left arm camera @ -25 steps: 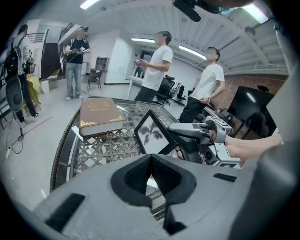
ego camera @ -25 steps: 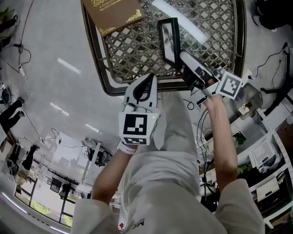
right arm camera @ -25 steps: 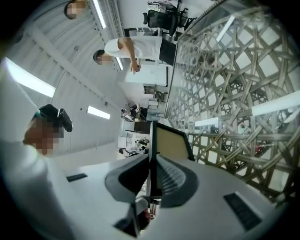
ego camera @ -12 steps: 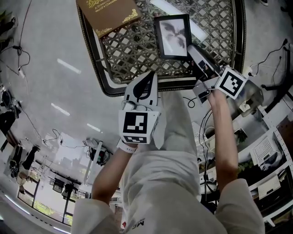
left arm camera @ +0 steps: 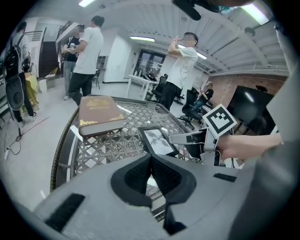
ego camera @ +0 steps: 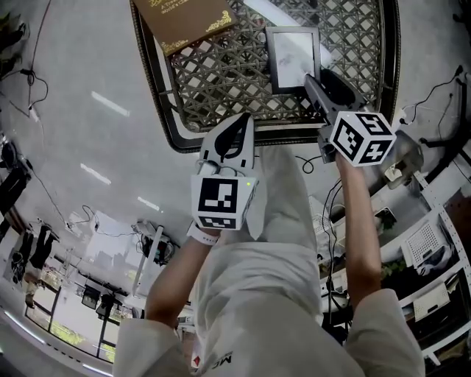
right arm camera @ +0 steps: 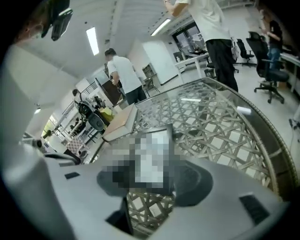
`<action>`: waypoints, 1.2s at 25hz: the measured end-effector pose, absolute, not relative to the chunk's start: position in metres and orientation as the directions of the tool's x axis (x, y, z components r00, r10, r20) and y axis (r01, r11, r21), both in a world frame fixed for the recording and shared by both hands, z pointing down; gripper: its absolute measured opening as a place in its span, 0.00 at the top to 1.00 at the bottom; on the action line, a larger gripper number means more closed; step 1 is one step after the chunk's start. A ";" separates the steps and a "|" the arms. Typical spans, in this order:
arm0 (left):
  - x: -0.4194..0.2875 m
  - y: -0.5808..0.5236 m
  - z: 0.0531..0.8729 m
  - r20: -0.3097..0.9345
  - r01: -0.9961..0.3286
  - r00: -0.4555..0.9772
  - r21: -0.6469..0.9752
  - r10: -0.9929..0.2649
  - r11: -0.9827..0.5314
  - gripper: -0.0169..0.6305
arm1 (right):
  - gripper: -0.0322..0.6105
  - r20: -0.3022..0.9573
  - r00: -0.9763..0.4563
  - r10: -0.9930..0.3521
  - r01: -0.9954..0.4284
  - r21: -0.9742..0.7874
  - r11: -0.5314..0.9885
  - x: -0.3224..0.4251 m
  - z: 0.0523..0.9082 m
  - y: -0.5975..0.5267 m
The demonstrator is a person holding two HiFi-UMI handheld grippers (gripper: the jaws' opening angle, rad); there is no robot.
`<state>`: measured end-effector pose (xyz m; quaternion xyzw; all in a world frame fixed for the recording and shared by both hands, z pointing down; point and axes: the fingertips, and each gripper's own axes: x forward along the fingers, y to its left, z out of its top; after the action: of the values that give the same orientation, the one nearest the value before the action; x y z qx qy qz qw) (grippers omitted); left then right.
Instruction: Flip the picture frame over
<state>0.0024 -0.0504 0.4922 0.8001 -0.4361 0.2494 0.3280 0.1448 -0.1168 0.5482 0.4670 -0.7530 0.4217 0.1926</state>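
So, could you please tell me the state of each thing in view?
Picture frame: flat on the table, picture side up.
Book: closed, lying flat.
Left hand-held gripper: shut, empty.
Right hand-held gripper: open, jaws have just been opening, frame's near edge between them.

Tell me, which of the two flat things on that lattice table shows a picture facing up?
The black-rimmed picture frame, its pale picture facing up. The other is a closed brown book with gold ornament on its cover.
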 end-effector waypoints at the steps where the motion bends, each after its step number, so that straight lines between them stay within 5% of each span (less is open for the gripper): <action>1: 0.001 -0.050 0.492 0.684 -0.862 0.495 0.307 -0.536 -0.403 0.94 | 0.63 0.692 -0.479 -0.540 -0.873 -0.437 0.214 0.145 0.548 -0.116; 14: -0.017 -0.042 0.468 0.656 -0.866 0.492 0.297 -0.573 -0.403 0.94 | 0.63 0.706 -0.418 -0.572 -0.907 -0.351 0.231 0.137 0.517 -0.102; 30: -0.034 -0.036 0.341 0.548 -0.868 0.496 0.282 -0.674 -0.409 0.94 | 0.90 0.645 -0.375 -0.666 -0.926 -0.235 0.294 0.131 0.380 -0.061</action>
<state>-0.0338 -0.0357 0.3415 0.8205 -0.4697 0.1775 0.2734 0.1310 -0.0605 0.3804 0.5143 -0.7741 0.2974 0.2189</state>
